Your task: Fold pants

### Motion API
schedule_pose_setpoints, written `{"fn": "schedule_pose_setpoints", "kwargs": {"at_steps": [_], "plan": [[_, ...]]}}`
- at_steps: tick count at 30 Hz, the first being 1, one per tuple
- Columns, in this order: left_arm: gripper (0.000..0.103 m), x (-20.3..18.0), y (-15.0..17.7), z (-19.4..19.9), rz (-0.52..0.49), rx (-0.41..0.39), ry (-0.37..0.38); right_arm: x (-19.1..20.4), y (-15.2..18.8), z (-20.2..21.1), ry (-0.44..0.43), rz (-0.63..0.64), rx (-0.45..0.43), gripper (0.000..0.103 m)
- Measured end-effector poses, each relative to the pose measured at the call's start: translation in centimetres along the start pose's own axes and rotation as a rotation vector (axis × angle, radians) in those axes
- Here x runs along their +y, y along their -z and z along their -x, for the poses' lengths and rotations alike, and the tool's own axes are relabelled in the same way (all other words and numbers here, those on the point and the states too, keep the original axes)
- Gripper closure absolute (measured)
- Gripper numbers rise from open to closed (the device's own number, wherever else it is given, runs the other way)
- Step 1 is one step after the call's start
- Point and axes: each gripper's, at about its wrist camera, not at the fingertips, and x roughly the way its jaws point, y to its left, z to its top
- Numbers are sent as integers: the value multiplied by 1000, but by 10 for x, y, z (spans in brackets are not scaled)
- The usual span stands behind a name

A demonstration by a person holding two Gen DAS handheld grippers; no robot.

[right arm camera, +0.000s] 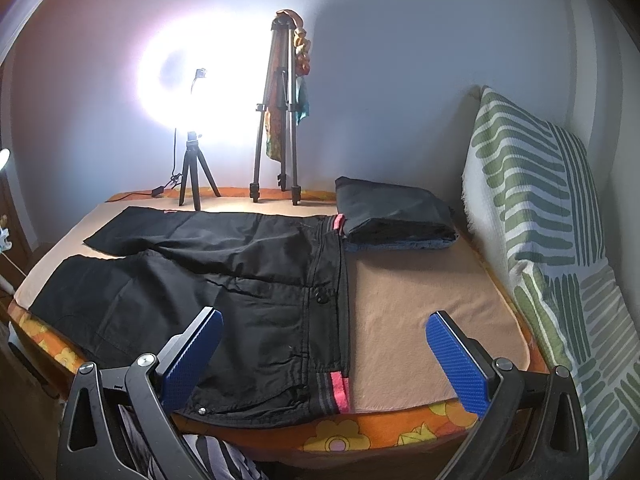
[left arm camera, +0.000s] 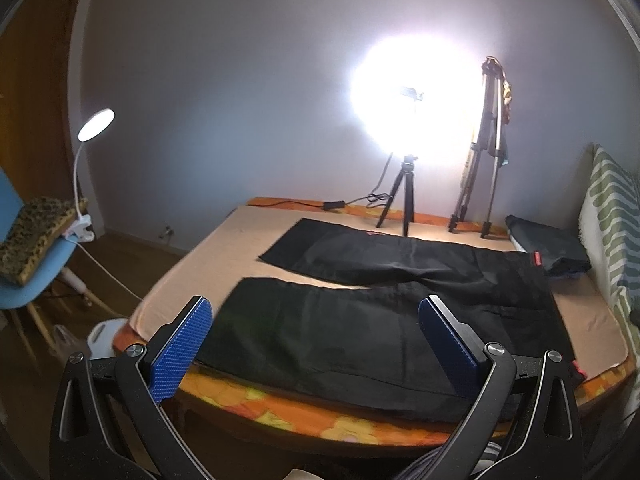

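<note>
Black pants (left arm camera: 360,320) lie spread flat on a peach blanket (left arm camera: 224,248) on the bed, both legs pointing left, waistband with pink-red trim (right arm camera: 340,384) to the right. The pants also show in the right wrist view (right arm camera: 224,276). My left gripper (left arm camera: 314,312) is open and empty, held over the near leg at the bed's front edge. My right gripper (right arm camera: 326,326) is open and empty, held above the waistband end near the front edge. Neither gripper touches the cloth.
A stack of folded dark clothes (right arm camera: 392,212) lies at the back right. A green-striped pillow (right arm camera: 552,208) leans on the right. A ring light on a small tripod (right arm camera: 192,176) and a taller tripod (right arm camera: 280,120) stand at the back. A blue chair (left arm camera: 36,276) with a clip lamp (left arm camera: 94,124) stands on the left.
</note>
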Motion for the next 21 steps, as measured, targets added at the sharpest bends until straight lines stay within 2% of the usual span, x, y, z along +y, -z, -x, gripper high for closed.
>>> {"fn": "schedule_pose_setpoints", "kwargs": {"at_steps": [12, 21], "plan": [[4, 52, -24, -19, 15, -3, -51, 0, -37, 10, 19, 102, -85, 0], [7, 72, -42, -51, -10, 40, -40, 21, -72, 0, 44, 247, -164, 0]]}}
